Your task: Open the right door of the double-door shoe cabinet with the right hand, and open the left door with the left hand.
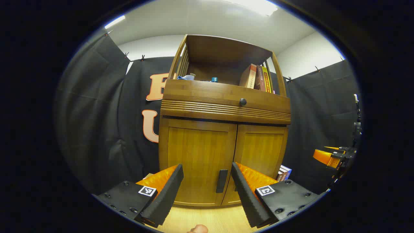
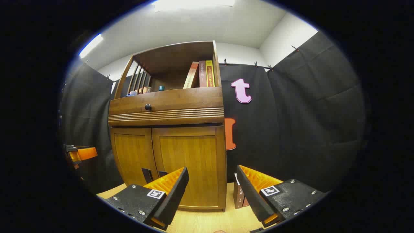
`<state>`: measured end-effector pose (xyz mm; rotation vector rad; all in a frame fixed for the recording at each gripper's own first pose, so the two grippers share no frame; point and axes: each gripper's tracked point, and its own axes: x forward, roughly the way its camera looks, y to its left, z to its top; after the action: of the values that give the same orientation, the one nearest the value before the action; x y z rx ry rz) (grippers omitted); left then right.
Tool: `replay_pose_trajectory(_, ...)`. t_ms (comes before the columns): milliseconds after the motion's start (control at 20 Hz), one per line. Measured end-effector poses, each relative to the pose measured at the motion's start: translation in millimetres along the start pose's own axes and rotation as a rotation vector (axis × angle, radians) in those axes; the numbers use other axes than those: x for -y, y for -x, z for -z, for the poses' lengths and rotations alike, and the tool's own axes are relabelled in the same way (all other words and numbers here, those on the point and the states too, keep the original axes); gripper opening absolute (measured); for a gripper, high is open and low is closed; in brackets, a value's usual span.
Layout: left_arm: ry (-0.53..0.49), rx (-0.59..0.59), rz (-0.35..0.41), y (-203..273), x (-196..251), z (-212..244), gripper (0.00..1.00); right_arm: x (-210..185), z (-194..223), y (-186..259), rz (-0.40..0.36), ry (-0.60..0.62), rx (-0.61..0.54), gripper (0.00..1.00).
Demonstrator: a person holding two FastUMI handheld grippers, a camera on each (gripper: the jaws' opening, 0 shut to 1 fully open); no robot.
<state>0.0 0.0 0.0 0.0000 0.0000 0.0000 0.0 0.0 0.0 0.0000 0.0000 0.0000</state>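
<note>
Doors of the brown wooden double-door shoe cabinet [image 1: 223, 142] both stand shut. Right tool [image 2: 212, 189] is spread wide and holds nothing; the right door [image 2: 189, 168] lies just left of its centreline, and the door's dark upright handle [image 2: 161, 173] sits farther left, partly hidden behind the left finger. Left tool [image 1: 207, 186] is likewise wide apart and empty, with the left door's dark vertical handle [image 1: 222, 181] between its fingers, farther off. Judgement: the right tool must shift left to reach its handle.
</note>
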Motion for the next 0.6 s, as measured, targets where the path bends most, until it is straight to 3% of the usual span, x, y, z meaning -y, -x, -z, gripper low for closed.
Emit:
replay_pose_trajectory(200,-0.022,0.004,-0.009,2.2,1.7,-3.9,0.95,-0.4,0.6,1.1,0.004,0.012,-0.002,1.00)
replay_pose_trajectory(250,-0.022,0.006,-0.013,1.3,1.1,-4.9,0.94,-1.6,0.9,0.6,0.001,0.010,-0.004,0.92)
replay_pose_trajectory(600,-0.022,0.001,-0.057,-1.5,-10.5,-3.2,0.94,-6.5,0.9,1.6,-0.015,0.013,-0.004,0.92)
